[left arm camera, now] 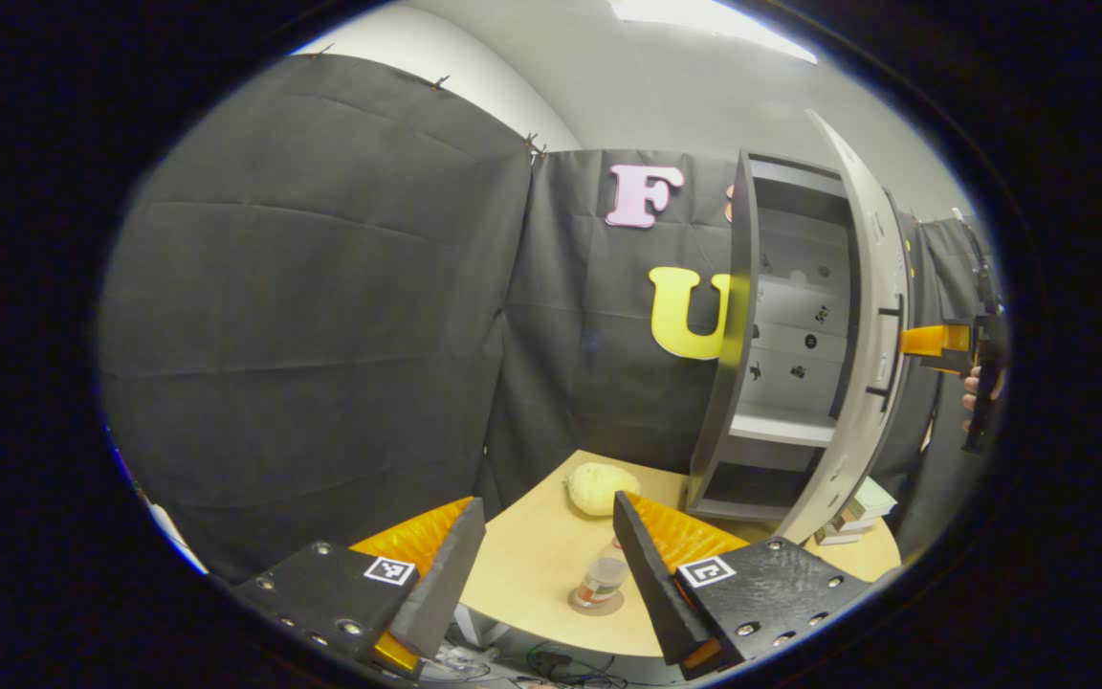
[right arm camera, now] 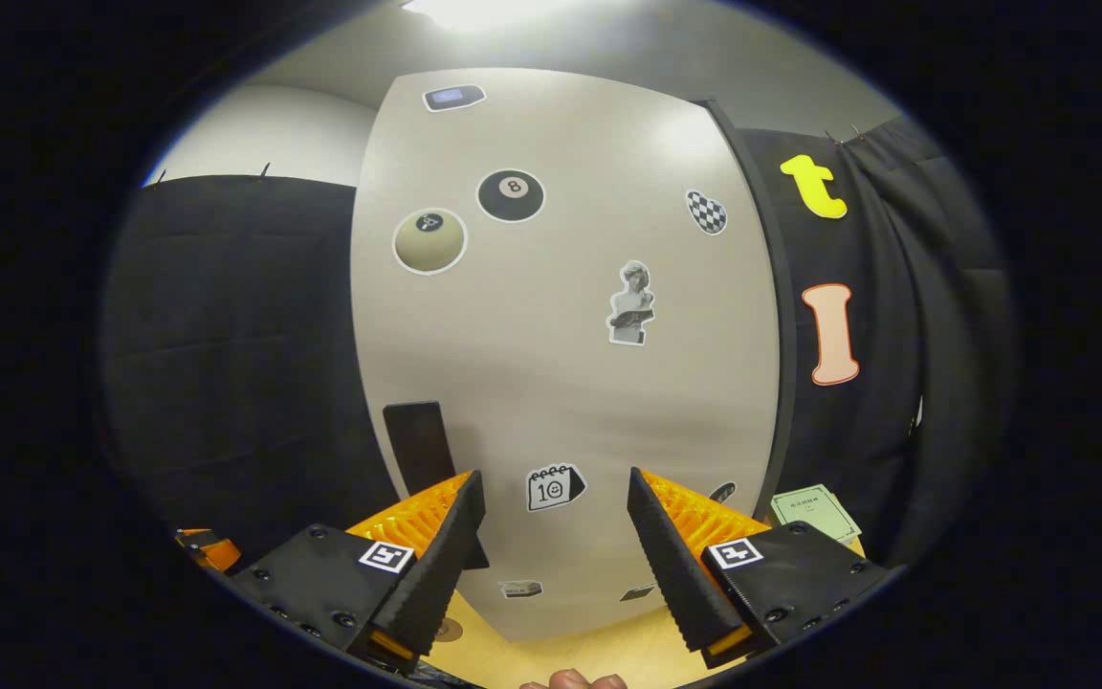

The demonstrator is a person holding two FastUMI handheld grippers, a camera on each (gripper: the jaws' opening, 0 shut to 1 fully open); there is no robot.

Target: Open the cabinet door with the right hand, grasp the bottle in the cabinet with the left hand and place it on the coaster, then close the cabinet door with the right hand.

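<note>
Both fingers of the left gripper (left arm camera: pixel 547 565) stand apart, holding nothing, above the bench (left arm camera: pixel 532 560). Between them, lower down, the bottle (left arm camera: pixel 602 580) stands upright on the coaster (left arm camera: pixel 595 604). Farther off, the cabinet door (left arm camera: pixel 865 364) is open. The right gripper (right arm camera: pixel 551 541) faces this door near its handle (right arm camera: pixel 420 445), fingers apart.

One cabinet (left arm camera: pixel 781 335), one bottle (left arm camera: pixel 602 581), one coaster (left arm camera: pixel 596 604), two books (left arm camera: pixel 859 512).
</note>
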